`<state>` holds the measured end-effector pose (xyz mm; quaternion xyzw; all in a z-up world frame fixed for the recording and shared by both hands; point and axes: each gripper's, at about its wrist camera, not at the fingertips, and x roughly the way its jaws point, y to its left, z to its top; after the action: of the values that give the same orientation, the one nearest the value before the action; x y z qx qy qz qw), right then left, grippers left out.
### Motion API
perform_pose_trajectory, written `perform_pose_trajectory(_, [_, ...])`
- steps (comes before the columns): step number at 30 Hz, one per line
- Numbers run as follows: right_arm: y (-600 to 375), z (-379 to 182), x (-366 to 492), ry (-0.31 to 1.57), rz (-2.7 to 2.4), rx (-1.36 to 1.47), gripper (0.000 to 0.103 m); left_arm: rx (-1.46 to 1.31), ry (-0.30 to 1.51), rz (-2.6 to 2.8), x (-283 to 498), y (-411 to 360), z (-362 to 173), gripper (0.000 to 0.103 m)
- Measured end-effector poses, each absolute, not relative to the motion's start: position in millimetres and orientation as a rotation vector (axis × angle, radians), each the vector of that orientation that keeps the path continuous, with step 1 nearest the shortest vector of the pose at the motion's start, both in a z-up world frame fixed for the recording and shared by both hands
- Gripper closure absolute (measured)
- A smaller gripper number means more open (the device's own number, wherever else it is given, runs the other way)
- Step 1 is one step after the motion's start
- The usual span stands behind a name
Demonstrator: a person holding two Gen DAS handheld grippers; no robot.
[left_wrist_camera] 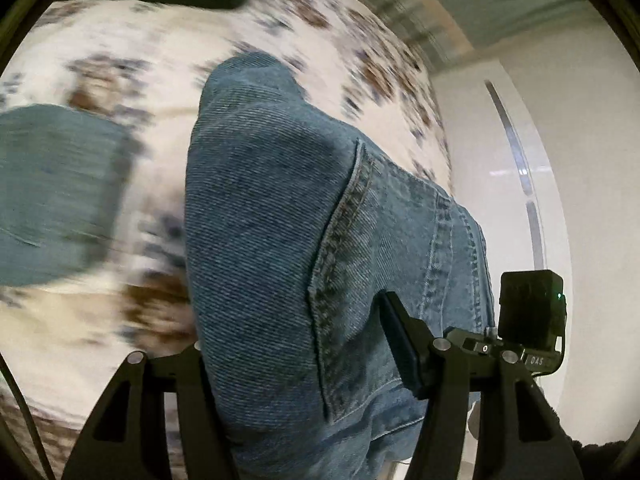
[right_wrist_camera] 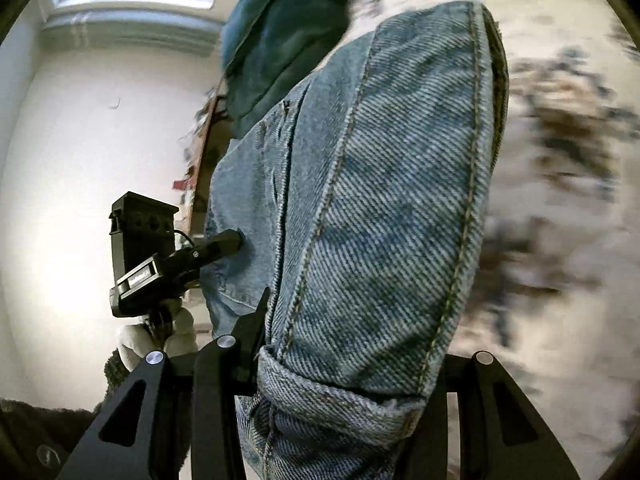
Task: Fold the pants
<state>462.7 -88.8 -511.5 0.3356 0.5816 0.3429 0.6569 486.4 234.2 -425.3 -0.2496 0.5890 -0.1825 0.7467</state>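
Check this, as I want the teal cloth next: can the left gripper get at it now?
Probably not: the left gripper is shut on the jeans, so its jaws are full; the teal cloth lies apart on the floral bedspread.

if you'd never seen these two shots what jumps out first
Blue jeans fill the middle of both views, bunched between the fingers of the left gripper and the right gripper. Behind them blurs a floral bedspread, with a dark green garment at the top.

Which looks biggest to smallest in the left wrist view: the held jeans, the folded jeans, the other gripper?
1. Held jeans, though nearness to the camera inflates them.
2. Folded jeans.
3. Other gripper.
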Motion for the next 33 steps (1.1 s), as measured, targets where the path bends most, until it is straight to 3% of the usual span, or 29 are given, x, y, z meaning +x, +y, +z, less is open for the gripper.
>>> perform_pose_trajectory(10, [171,-534,536,1.302,0.92,0.826,0.059,-0.469,1.215,-0.237,534,464,-417,0.047])
perform_pose_trajectory(14, [237,-567,563,1.321,0.928,0.805,0.059,-0.48,1.235,-0.238,551,511,-461,0.047])
perform_pose_trajectory(18, [278,-624,578,1.412,0.861,0.729,0.059,-0.5,1.332,-0.222,558,555,-540,0.046])
perform_pose_trajectory(21, [286,-659,582,1.457,0.822,0.653,0.059,-0.566,1.345,-0.229,555,568,-584,0.038])
perform_pose_trajectory(22, [288,-663,587,1.464,0.82,0.647,0.059,-0.593,1.332,-0.232,551,571,-592,0.029])
perform_pose_trajectory(24, [286,-665,589,1.464,0.817,0.624,0.058,-0.623,1.316,-0.234,545,573,-596,0.023])
perform_pose_trajectory(27, [296,-660,581,1.513,0.793,0.622,0.05,-0.626,1.328,-0.171,537,569,-584,0.022])
perform_pose_trajectory(28, [290,-657,574,1.534,0.782,0.616,0.041,-0.599,1.328,-0.133,535,567,-575,0.022])
perform_pose_trajectory(29, [289,-650,574,1.554,0.753,0.591,0.017,-0.537,1.327,-0.077,531,561,-561,0.023])
perform_pose_trajectory(30, [289,-637,574,1.558,0.706,0.546,0.008,-0.489,1.309,-0.03,527,557,-547,0.023])
perform_pose_trajectory(33, [276,-590,562,1.495,0.598,0.398,0.007,-0.325,1.232,0.079,503,534,-502,0.019])
